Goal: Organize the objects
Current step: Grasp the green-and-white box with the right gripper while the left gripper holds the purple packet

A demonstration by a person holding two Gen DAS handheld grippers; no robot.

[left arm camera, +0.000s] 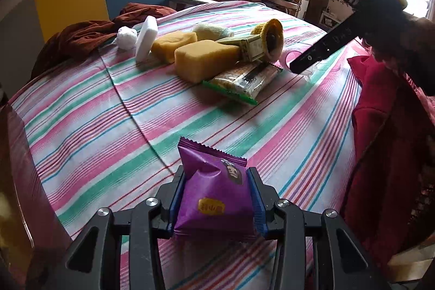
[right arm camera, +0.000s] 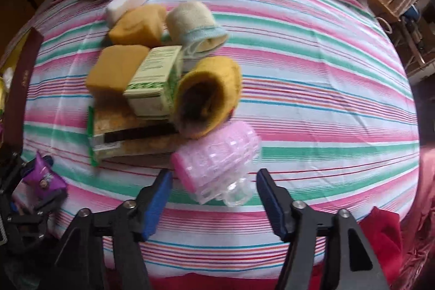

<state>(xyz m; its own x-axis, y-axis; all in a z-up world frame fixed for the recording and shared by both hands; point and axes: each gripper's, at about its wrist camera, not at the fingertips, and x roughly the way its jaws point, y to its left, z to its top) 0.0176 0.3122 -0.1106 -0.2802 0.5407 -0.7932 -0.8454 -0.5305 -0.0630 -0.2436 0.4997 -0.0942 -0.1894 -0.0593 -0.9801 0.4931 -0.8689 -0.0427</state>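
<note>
Purple foil is what my left gripper [left arm camera: 216, 205] has hold of: the packet [left arm camera: 214, 192] is pinched between the blue pads [left arm camera: 257, 197], jaws closed onto its sides, raised above the striped cloth [left arm camera: 81, 127]. My right gripper [right arm camera: 214, 197] stands wide open and grips nothing.

Directly ahead of the right tool, just past its tips and between their lines, lies the pink cup [right arm camera: 217, 162], on its side. Its long axis runs slantwise, base toward my near left, mouth toward my far right; a clear handle points back at me. I judge the right tool much the nearer to it, and the jaws would need to close across the cup's barrel.

Beyond the cup sits the pile [right arm camera: 152, 67]: sponges, a box, a yellow sock, a flat snack pack. Whether cup and sock touch I cannot tell; the right view is blurred. From the left view the cup is mostly hidden behind the right tool.
</note>
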